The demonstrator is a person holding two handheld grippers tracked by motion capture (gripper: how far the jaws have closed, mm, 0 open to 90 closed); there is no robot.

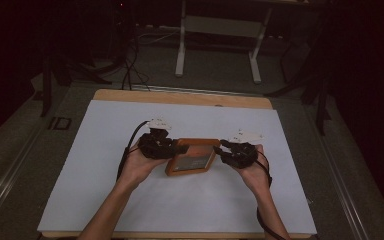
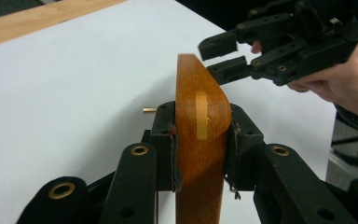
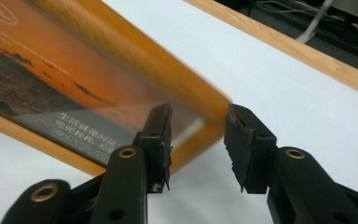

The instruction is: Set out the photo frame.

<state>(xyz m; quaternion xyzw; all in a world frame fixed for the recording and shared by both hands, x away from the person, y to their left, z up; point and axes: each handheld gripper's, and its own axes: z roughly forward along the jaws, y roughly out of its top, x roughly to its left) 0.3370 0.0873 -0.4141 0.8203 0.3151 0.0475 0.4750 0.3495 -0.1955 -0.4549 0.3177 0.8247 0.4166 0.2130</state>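
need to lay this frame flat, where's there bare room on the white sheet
Bare sheet runs left of the left gripper, right of the right gripper, and behind the picture frame toward the far wooden edge. Crowded only mid-table.

Glossy orange wooden picture frame (image 1: 192, 156) – smooth; matt white sheet (image 1: 105, 165) over pale wood table (image 1: 180, 97).

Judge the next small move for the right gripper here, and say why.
Probably ease the right gripper forward and close it on the picture frame. Its jaws stand open astride the frame's corner without gripping, while the left gripper is already clamped on the opposite edge, so the frame hangs from one side.
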